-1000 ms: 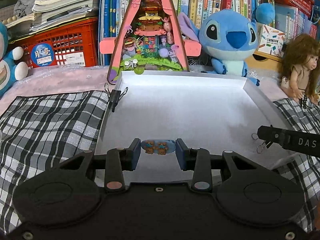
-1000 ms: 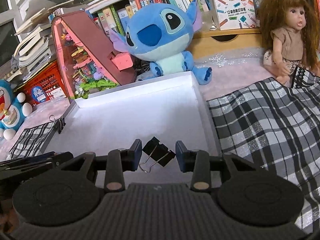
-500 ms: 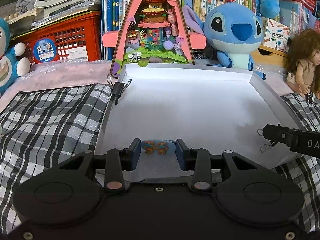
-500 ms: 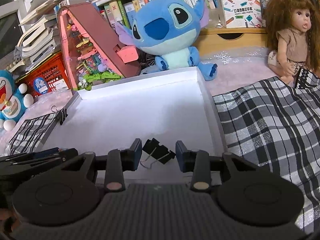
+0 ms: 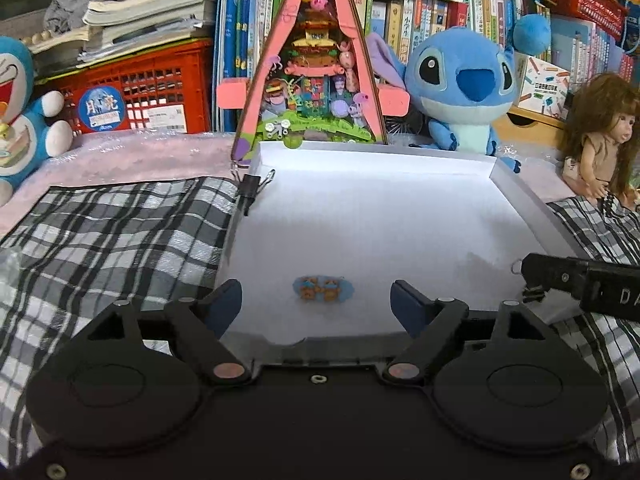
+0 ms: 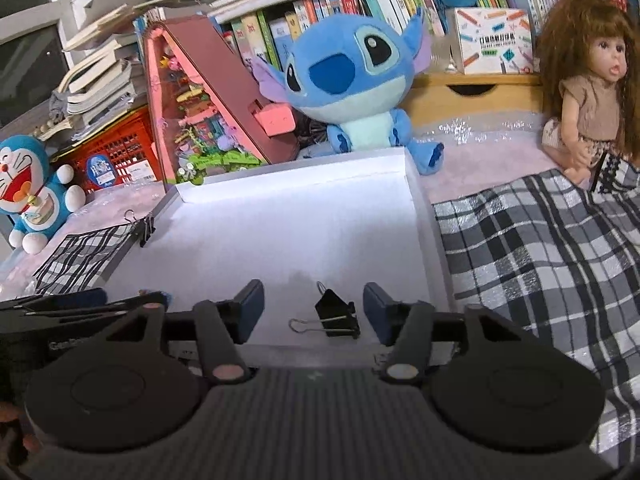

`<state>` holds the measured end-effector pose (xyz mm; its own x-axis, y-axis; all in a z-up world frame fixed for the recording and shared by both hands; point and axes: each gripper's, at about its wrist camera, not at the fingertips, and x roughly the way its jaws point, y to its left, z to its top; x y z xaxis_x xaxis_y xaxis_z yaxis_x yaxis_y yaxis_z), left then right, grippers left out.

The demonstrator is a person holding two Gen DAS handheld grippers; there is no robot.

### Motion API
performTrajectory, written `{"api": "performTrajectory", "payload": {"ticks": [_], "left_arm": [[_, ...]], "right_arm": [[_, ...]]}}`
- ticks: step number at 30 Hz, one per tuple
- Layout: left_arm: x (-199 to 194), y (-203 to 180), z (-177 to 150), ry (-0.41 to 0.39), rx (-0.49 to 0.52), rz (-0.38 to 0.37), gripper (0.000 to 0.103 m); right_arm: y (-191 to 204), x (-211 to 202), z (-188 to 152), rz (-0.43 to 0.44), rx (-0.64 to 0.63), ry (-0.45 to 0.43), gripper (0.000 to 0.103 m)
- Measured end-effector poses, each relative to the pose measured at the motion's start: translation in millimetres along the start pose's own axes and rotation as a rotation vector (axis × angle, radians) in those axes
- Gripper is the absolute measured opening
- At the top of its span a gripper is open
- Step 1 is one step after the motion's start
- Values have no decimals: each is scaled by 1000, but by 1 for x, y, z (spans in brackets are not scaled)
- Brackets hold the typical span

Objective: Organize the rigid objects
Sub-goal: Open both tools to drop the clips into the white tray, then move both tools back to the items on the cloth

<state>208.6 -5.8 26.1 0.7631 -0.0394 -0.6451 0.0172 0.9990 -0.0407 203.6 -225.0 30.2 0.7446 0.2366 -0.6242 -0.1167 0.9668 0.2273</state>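
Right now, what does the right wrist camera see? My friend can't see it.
A black binder clip lies in a white tray between the right gripper's open jaws, untouched. Behind sit a blue plush and a doll.

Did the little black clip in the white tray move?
Yes. The black clip dropped from between the right gripper's just-opened fingers and now lies on the white tray's floor near its front edge.

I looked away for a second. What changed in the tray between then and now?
Both grippers have just opened. The left gripper let go of the blue sticker; the right gripper released the black binder clip. Both items now lie in the white tray, which stayed put.
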Motion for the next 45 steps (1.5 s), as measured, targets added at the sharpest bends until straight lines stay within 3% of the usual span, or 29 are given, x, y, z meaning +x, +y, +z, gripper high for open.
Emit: {"api": "performTrajectory", "payload": {"ticks": [6,13,17,28,45], "left_arm": [[-43,0,-18,-62,75,-12,88],[-95,1,-53,-154,136,-53,93],[-111,5,-77,-155,137,-66,93],[-129,4,-118,-149,139,-74,93],[-126,0,-142,-122,125,-40,93]], "right_arm": [[0,-31,-8,25,-38,-58,85],[8,-77,-35,14,-140,-145,92],[17,-94,-52,-3,-198,-160,95],[38,-115,-91,10,-277,-175,100],[24,-138,-121,14,-267,-180,102]]}}
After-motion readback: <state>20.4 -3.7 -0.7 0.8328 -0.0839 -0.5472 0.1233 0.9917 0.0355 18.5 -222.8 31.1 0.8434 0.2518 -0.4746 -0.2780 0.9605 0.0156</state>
